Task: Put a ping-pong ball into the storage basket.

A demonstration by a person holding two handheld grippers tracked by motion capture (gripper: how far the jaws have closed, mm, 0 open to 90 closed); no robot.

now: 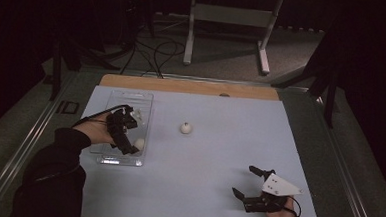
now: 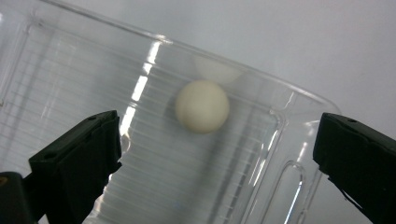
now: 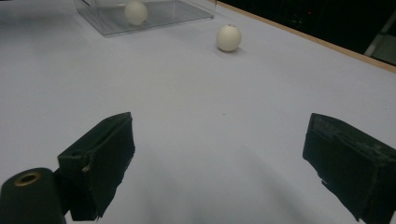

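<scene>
Black sleeve (image 1: 52, 176); black tongs (image 1: 122, 127), cable trailing; right tongs (image 1: 249, 184) grey three-cornered plate.

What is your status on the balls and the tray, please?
Left tool open over the tray, ball lying inside, untouched. Right tool open, empty, near the table's edge. Second ball loose on the table, nothing in the way.

Glossy clear plastic tray (image 1: 109, 159), matt white ball (image 2: 202, 106), smooth matt tabletop (image 1: 202, 179)

Cream-white ball (image 2: 202, 106), clear ribbed tray (image 2: 70, 93), pale, perhaps bluish table (image 1: 202, 179), black jaws
</scene>
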